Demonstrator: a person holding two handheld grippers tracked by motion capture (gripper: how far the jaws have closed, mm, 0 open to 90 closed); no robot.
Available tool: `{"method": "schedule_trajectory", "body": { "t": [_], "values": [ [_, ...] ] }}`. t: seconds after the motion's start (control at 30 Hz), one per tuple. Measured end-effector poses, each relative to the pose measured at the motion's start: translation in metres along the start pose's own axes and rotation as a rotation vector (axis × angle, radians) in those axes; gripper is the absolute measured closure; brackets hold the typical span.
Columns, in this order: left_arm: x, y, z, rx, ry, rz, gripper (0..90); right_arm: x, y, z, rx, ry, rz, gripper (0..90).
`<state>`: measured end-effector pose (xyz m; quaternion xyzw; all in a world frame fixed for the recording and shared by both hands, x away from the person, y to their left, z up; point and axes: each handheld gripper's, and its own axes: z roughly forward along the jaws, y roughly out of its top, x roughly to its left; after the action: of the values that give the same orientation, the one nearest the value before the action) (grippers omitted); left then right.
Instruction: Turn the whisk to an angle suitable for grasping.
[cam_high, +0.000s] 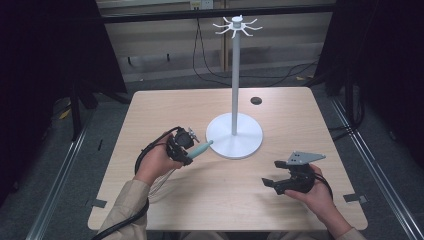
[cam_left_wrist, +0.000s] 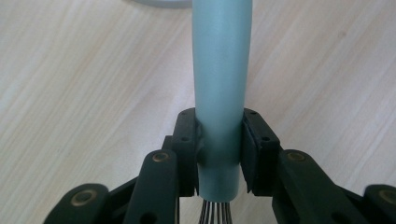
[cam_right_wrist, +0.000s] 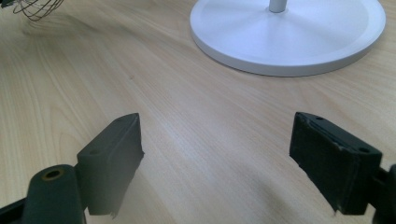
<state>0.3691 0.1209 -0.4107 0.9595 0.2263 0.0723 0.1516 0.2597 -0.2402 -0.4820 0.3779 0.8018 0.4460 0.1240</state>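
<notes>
A whisk with a pale teal handle (cam_high: 201, 148) is held just above the wooden table (cam_high: 165, 107). My left gripper (cam_high: 186, 151) is shut on that handle (cam_left_wrist: 219, 70) near its wire end, and the handle's tip points toward the stand's base. The thin wires (cam_left_wrist: 214, 213) run back under the gripper toward the hand. A white stand (cam_high: 234, 75) with a round base (cam_high: 235, 136) and a ring of hooks (cam_high: 236, 25) on top rises at the table's middle. My right gripper (cam_high: 270, 173) hovers low at the front right, open and empty (cam_right_wrist: 219, 154), facing the base (cam_right_wrist: 289, 35).
A small black round disc (cam_high: 256, 100) lies on the table behind and right of the stand. Cables (cam_high: 210, 75) trail on the floor beyond the far edge. Dark curtains hang at both sides. The whisk's wires (cam_right_wrist: 32, 8) show at the right gripper view's top left.
</notes>
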Motion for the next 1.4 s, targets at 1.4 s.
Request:
{"method": "schedule_trajectory", "body": {
  "t": [1.4],
  "values": [
    [0.020,-0.033,-0.039,-0.594,0.105,-0.325,70.1,0.000,0.000,0.000,-0.008,-0.006,0.001,15.3]
  ]
}}
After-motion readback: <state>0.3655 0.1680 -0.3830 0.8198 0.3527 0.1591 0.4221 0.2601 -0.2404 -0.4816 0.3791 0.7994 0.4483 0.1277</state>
